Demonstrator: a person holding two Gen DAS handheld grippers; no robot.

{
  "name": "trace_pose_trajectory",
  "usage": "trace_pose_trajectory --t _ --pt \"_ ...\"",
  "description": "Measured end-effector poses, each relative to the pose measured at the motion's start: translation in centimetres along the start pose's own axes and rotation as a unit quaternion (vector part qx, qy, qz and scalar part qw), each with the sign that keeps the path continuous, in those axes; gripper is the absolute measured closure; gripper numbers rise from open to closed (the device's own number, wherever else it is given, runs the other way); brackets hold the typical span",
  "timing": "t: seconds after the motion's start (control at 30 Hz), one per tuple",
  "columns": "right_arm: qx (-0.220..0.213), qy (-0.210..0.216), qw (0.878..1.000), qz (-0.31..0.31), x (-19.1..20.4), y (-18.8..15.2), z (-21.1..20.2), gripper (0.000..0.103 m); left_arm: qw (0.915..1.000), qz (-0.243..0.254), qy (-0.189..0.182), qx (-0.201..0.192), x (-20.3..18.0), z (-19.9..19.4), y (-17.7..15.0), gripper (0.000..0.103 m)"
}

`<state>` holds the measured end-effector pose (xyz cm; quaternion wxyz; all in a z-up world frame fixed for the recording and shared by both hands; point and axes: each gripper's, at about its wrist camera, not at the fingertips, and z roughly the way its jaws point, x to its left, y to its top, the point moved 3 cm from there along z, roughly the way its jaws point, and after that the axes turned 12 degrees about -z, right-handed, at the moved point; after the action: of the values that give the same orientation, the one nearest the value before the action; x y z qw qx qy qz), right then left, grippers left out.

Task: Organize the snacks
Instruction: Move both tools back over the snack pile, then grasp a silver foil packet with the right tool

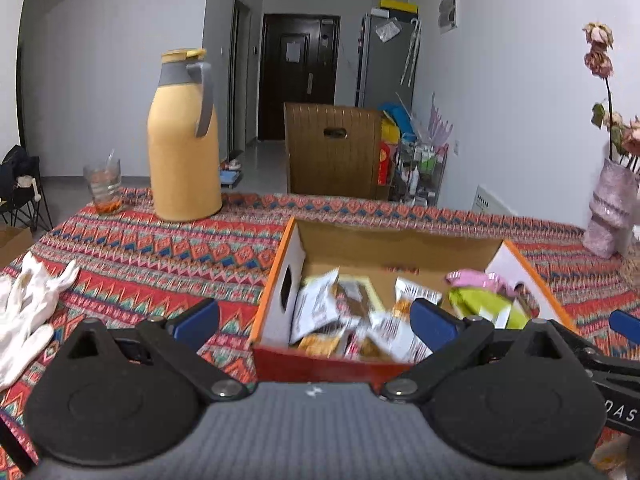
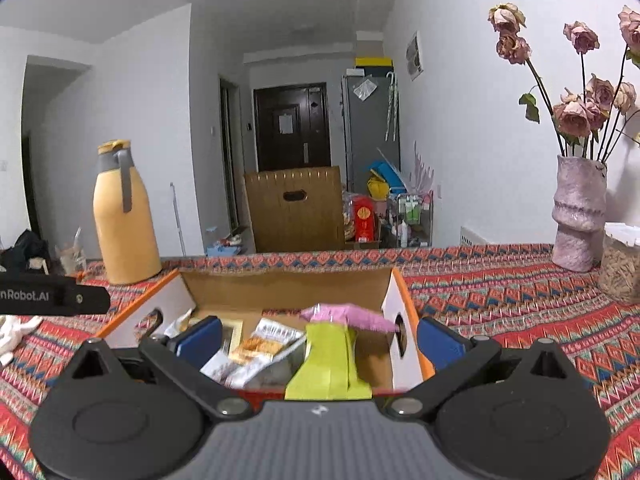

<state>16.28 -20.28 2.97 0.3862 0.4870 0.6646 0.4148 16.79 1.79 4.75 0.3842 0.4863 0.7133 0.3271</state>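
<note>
both grippers, left (image 1: 314, 318) and right (image 2: 319, 338), wide apart and seemingly empty over the snack-filled box (image 1: 276, 300)

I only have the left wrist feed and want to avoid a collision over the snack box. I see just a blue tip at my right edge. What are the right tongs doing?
Observer: The right tongs are open and hold nothing.
Operator: Where are they relative to the box?
Observer: They seem to straddle the right wall of the box, with one finger over the inside and the other outside it.
Operator: Is there anything further right on the table?
Observer: A clear jar with pale brownish filling stands beside the pink vase.
</note>
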Motion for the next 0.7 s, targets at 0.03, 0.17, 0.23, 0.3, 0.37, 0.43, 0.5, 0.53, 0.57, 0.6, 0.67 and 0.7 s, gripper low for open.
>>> trace_pose_trajectory --t 0.03,0.17,0.23,0.3,0.37,0.43,0.5,0.53,0.57,0.6,0.67,0.7 --pt "0.005 0.002 1.000 -0.002 0.3 -0.4 -0.3 0.000 1.0000 0.002 0.002 0.005 0.3 -0.2 -0.4 0.000" --pt "0.025 0.011 1.000 -0.005 1.6 -1.7 -1.2 0.000 0.9997 0.009 0.006 0.020 1.8 -1.0 -2.0 0.000" --pt "0.036 0.014 0.999 -0.007 2.3 -2.4 -1.5 0.000 0.9995 0.013 0.009 0.028 2.6 -1.2 -2.6 0.000" --pt "0.048 0.019 0.999 -0.008 2.9 -3.1 -1.8 0.000 0.9992 0.018 0.013 0.034 3.3 -1.4 -3.1 0.000" --pt "0.061 0.024 0.998 -0.010 3.7 -3.8 -1.9 0.000 0.9987 0.022 0.019 0.042 4.1 -1.5 -3.7 0.000" --pt "0.071 0.027 0.997 -0.012 4.4 -4.4 -2.0 0.000 0.9984 0.021 0.021 0.048 5.0 -1.7 -4.2 0.000" --pt "0.081 0.032 0.996 -0.017 5.2 -4.8 -2.0 0.000 0.9982 0.021 0.022 0.052 5.7 -1.8 -4.8 0.000" --pt "0.084 0.034 0.996 -0.020 5.6 -4.9 -2.0 0.000 0.9981 0.022 0.023 0.053 6.0 -1.8 -5.1 0.000" --pt "0.088 0.037 0.995 -0.025 6.1 -5.0 -2.0 0.000 0.9980 0.022 0.024 0.054 6.3 -1.8 -5.3 0.000" --pt "0.090 0.038 0.995 -0.030 6.5 -5.1 -2.0 0.000 0.9979 0.021 0.023 0.056 6.7 -1.7 -5.6 0.000" --pt "0.097 0.037 0.994 -0.040 7.3 -5.2 -1.7 0.000 0.9980 0.015 0.020 0.058 7.3 -1.6 -6.0 0.000" --pt "0.101 0.036 0.993 -0.045 7.7 -5.3 -1.5 0.000 0.9981 0.013 0.016 0.057 7.6 -1.7 -6.2 0.000"
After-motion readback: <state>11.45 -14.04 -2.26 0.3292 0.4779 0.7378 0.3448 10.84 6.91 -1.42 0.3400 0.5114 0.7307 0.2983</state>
